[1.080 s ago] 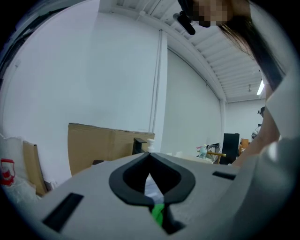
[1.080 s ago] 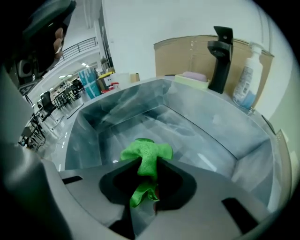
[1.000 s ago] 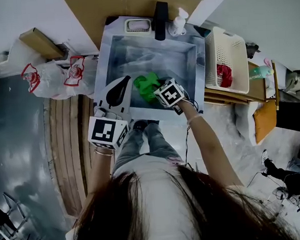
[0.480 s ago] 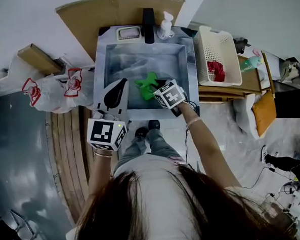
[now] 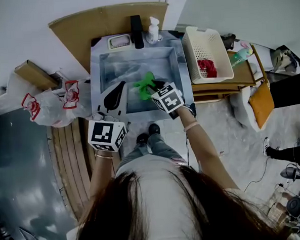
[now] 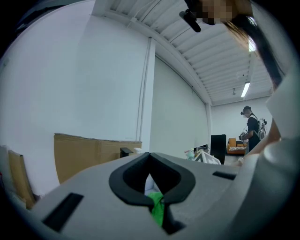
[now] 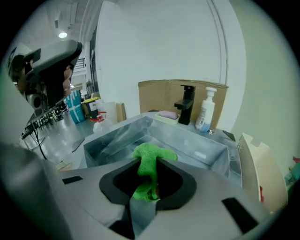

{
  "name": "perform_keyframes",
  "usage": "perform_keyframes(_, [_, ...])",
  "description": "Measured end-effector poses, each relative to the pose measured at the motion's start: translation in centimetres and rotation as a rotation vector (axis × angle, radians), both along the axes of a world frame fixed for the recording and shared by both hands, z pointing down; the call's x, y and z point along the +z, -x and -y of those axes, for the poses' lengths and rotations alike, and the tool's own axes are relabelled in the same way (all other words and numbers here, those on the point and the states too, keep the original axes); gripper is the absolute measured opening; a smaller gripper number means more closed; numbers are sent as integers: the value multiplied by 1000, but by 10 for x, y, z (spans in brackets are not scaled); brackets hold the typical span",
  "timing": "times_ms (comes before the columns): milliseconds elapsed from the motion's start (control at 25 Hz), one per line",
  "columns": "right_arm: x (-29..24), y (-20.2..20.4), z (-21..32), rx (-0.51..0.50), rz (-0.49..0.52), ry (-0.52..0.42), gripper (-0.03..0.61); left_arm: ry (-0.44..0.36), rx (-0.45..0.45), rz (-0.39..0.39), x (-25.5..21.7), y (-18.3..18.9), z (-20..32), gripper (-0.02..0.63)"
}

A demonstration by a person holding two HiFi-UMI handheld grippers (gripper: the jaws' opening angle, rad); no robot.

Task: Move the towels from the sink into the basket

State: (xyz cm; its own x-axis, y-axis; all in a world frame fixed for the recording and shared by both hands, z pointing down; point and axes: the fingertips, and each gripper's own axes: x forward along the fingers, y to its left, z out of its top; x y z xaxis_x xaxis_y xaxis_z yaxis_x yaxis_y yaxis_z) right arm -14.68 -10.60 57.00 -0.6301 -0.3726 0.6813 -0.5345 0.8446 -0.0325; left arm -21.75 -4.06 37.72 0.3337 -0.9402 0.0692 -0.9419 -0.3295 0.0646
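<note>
SINK TO BASKET: A person at a steel sink [image 5: 95, 69] holds a green towel [image 7: 149, 157] pinched in the narrow jaws of the right gripper [image 7: 152, 165]. The cloth is bunched above the jaw tips and trails back into the hollow between the jaws. The right gripper points downward and holds the towel over the basin, whose floor lies beyond and below the tips.

Past the tips, along the sink's far rim, stands a black tap [image 7: 186, 108]. A white soap bottle [image 7: 206, 108] is just right of it and a soap dish [image 7: 167, 115] just left, with a sheet of cardboard [image 7: 154, 93] upright behind them.

To the right of the right jaws, beside the sink, sits the white basket [image 5: 206, 41], with a red towel [image 5: 206, 68] already inside it.

The left gripper [image 6: 150, 155] is held level just left of the green towel. Its jaws are closed tip to tip with nothing pressed between them, and a sliver of green shows through the gap behind the tips. Farther left of those jaws, a plastic bag [image 5: 53, 105] with red print lies on the floor. Another person [image 6: 253, 133] stands far off to their right.
</note>
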Motion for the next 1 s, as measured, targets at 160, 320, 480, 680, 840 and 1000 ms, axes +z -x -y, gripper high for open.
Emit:
perform_keyframes(160, [-19,3,-2,33,45,-45,98,-9,6,-10,-2,1,2,6])
perform_keyframes(320, [-33,2,-5,69,72,-71,98,-21,21,-11,-8,2,4,6])
perform_keyframes(480, [-47,-2,-8,104,106,-92,98,-33,36,-6,-14,2,7,6])
perform_keyframes(680, [-68,-7,-13,141,159,-125,98,-37,62,-6,-15,-3,12,6])
perform_keyframes(840, [-85,-14,-12,152,194,-158,98,-43,78,-14,-19,-11,18,6])
perform_keyframes(1000, [-103,-26,-10,173,233,-194,98,-57,94,-11,-23,-23,23,6])
